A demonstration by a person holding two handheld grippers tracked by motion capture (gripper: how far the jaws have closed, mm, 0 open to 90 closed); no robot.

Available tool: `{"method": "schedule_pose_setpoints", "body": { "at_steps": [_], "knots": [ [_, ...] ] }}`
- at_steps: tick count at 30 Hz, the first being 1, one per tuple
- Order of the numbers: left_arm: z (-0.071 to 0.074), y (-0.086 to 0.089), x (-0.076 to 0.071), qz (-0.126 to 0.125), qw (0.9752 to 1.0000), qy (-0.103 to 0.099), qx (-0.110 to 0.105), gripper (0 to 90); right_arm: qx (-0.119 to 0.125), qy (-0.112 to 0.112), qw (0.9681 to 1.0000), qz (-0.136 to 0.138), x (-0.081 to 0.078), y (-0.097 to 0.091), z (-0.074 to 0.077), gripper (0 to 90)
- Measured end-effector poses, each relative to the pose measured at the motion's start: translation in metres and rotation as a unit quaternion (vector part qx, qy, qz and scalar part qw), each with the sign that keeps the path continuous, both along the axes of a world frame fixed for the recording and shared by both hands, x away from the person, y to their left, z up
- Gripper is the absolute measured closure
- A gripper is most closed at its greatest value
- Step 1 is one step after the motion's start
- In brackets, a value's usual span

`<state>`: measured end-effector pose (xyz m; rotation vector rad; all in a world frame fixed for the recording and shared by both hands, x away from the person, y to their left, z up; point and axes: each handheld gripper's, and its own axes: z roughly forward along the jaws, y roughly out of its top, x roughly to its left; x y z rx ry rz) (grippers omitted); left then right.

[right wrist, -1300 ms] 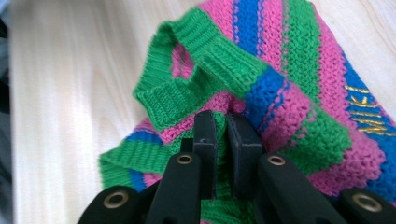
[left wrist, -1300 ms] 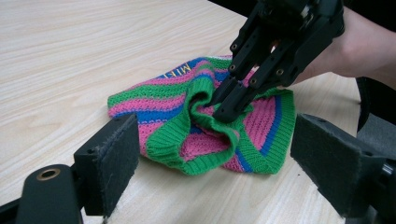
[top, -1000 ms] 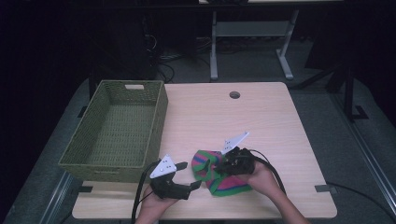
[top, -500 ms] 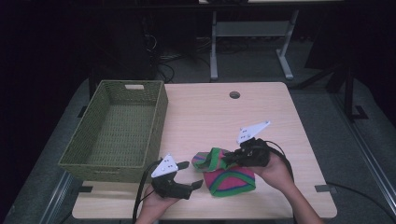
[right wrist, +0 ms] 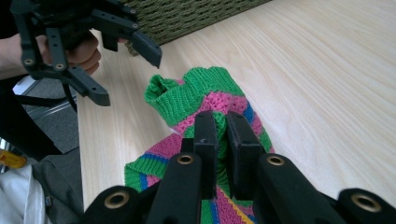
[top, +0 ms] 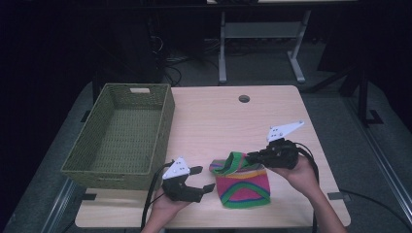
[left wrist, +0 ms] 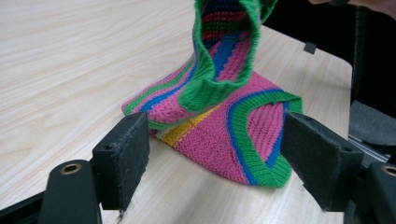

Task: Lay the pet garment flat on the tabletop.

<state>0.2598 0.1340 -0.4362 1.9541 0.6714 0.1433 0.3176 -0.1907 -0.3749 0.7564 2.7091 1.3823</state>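
the basket (top: 121,136) is parked at the table's left, ready for filling. the left gripper (top: 203,178) is held wide, jaws just narrowing, aimed at the knit (top: 243,184). its cuff is pinched and lifted by the right gripper (top: 252,157), so it can be opened.

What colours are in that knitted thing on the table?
The knitted piece has pink, green, blue and yellow stripes, seen best in the left gripper view.
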Motion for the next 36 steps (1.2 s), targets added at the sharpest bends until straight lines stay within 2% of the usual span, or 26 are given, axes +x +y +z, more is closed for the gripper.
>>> {"method": "schedule_pose_setpoints", "body": {
  "at_steps": [2,5,9,14,17,19,23,26,28,32,36],
  "knots": [
    [-0.002,-0.002,0.003,-0.003,1.0000,0.002,0.003,24.5,0.000,0.002,1.0000,-0.001,0.000,-0.002,-0.001,83.1],
    [-0.004,-0.006,0.009,-0.002,0.9998,-0.009,0.018,25.7,0.003,0.004,1.0000,-0.003,0.002,-0.006,-0.002,83.1],
    [-0.007,-0.011,0.013,-0.008,0.9995,-0.022,0.021,30.3,0.009,0.008,0.9999,-0.002,0.004,-0.010,-0.003,83.1],
    [-0.013,-0.017,0.021,-0.009,0.9994,-0.025,0.022,33.5,0.017,0.014,0.9998,-0.005,0.007,-0.016,-0.004,83.1],
    [-0.017,-0.019,0.026,-0.007,0.9991,-0.025,0.034,36.2,0.021,0.014,0.9997,-0.007,0.008,-0.019,-0.004,83.1],
    [-0.018,-0.021,0.029,-0.008,0.9988,-0.033,0.036,37.7,0.021,0.016,0.9996,-0.007,0.009,-0.021,-0.005,83.1],
    [-0.022,-0.025,0.035,-0.019,0.9986,-0.035,0.034,41.7,0.024,0.020,0.9995,-0.008,0.011,-0.023,-0.006,83.1],
    [-0.025,-0.029,0.037,-0.027,0.9985,-0.035,0.031,48.7,0.025,0.022,0.9994,-0.010,0.012,-0.024,-0.007,83.1],
    [-0.025,-0.030,0.037,-0.032,0.9985,-0.037,0.025,58.5,0.021,0.023,0.9995,-0.011,0.012,-0.024,-0.008,83.1],
    [-0.022,-0.028,0.036,-0.032,0.9988,-0.035,0.011,70.9,0.021,0.026,0.9994,-0.013,0.012,-0.026,-0.009,83.1],
    [-0.017,-0.027,0.036,-0.042,0.9980,-0.046,0.008,80.9,0.019,0.025,0.9994,-0.014,0.012,-0.027,-0.010,83.1]
  ]
}}
